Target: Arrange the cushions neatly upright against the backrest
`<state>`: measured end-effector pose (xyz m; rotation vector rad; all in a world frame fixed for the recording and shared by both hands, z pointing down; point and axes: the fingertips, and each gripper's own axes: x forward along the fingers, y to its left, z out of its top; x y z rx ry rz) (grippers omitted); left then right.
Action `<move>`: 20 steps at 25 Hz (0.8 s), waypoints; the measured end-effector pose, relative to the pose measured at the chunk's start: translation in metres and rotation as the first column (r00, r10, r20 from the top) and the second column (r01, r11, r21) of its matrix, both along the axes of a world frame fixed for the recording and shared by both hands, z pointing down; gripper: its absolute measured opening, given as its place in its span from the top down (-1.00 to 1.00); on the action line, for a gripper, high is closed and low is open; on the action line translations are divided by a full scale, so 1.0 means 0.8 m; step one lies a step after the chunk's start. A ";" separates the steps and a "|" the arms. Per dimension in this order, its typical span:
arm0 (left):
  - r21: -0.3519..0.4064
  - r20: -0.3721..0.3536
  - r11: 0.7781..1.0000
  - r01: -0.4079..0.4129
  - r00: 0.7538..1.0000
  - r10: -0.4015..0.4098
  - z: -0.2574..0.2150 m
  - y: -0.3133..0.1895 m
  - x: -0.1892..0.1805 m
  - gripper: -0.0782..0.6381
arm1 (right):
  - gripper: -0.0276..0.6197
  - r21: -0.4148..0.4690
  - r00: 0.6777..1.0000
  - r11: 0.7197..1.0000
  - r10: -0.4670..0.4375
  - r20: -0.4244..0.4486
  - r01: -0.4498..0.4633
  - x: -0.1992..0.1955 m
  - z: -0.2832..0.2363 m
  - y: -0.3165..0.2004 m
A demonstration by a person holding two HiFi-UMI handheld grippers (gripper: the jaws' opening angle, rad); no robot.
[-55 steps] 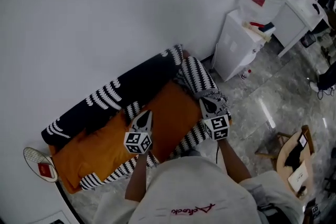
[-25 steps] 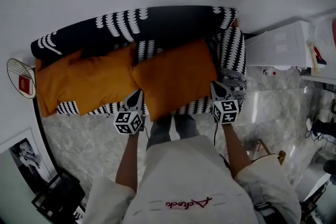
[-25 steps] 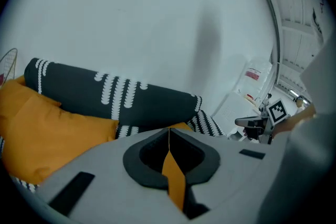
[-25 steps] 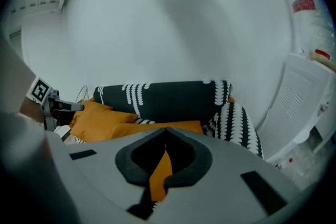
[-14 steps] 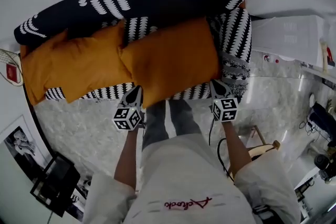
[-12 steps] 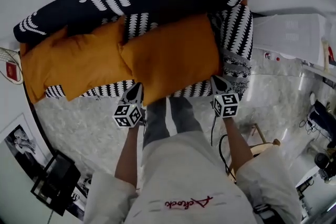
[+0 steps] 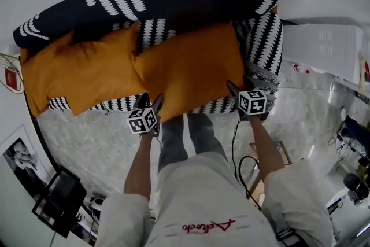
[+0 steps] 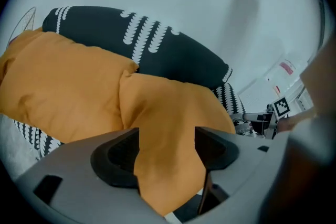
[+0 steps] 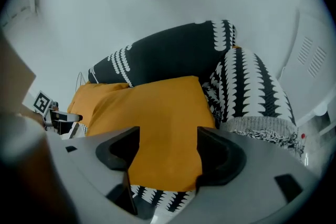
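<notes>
On the sofa seat, the left orange cushion [image 7: 81,75] lay flat, its back edge near the black backrest [image 7: 173,0] but not propped against it. Just right of it, the left gripper [image 8: 167,139] had just been opening its jaws; they stood apart with the near left corner of the right orange cushion [image 7: 188,69] between them, not yet clamped. That cushion also lay flat, overlapping its neighbour's edge and hanging over the seat's front. At its near right corner, the right gripper [image 9: 168,136] had likewise just opened, jaws apart astride the front hem without pressing on it. Beyond stood the striped armrest [image 7: 263,37].

The cushion looked soft, light and floppy, so it would probably sag if taken by one corner. Pinching both front corners, well into the stuffed fabric, seemed the best hold for tipping it upright against the backrest.
</notes>
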<state>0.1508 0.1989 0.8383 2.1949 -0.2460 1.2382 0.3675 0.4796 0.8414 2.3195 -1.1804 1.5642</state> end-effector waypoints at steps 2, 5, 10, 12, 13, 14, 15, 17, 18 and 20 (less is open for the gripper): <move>-0.008 0.035 1.000 0.013 0.999 -0.013 0.016 -0.008 0.001 -0.12 | -0.12 -0.028 0.999 0.999 0.015 0.033 -0.014 0.013 0.023 -0.003; 0.009 0.067 1.000 -0.001 0.998 0.000 0.038 -0.021 0.020 -0.12 | -0.17 -0.078 0.996 0.997 0.021 0.082 -0.014 0.038 0.062 -0.006; 0.030 0.128 1.000 0.003 0.992 -0.007 0.076 -0.042 0.054 -0.14 | -0.28 -0.115 0.992 0.993 0.008 0.125 0.007 0.092 0.111 -0.010; 0.027 0.145 0.999 -0.024 0.989 0.020 0.088 -0.045 0.063 -0.16 | -0.33 -0.139 0.992 0.990 -0.018 0.129 0.036 0.109 0.126 -0.013; 0.031 0.152 0.999 -0.036 0.988 0.031 0.092 -0.047 0.065 -0.16 | -0.38 -0.154 0.990 0.986 -0.039 0.137 0.060 0.113 0.131 -0.016; 0.036 0.158 0.998 -0.043 0.987 0.037 0.094 -0.050 0.064 -0.16 | -0.41 -0.164 0.986 0.983 -0.059 0.155 0.084 0.113 0.136 -0.019; 0.041 0.162 0.998 -0.044 0.986 0.037 0.096 -0.051 0.062 -0.16 | -0.45 -0.167 0.981 0.980 -0.075 0.179 0.105 0.112 0.140 -0.023; 0.054 0.168 0.997 -0.050 0.985 0.040 0.101 -0.054 0.063 -0.16 | -0.46 -0.156 0.969 0.978 -0.101 0.228 0.138 0.110 0.148 -0.031; 0.061 0.171 0.997 -0.055 0.984 0.044 0.105 -0.055 0.065 -0.17 | -0.46 -0.146 0.962 0.977 -0.114 0.248 0.154 0.110 0.153 -0.034; 0.065 0.179 0.996 -0.059 0.983 0.047 0.117 -0.051 0.070 -0.17 | -0.46 -0.127 0.948 0.976 -0.137 0.288 0.180 0.111 0.166 -0.034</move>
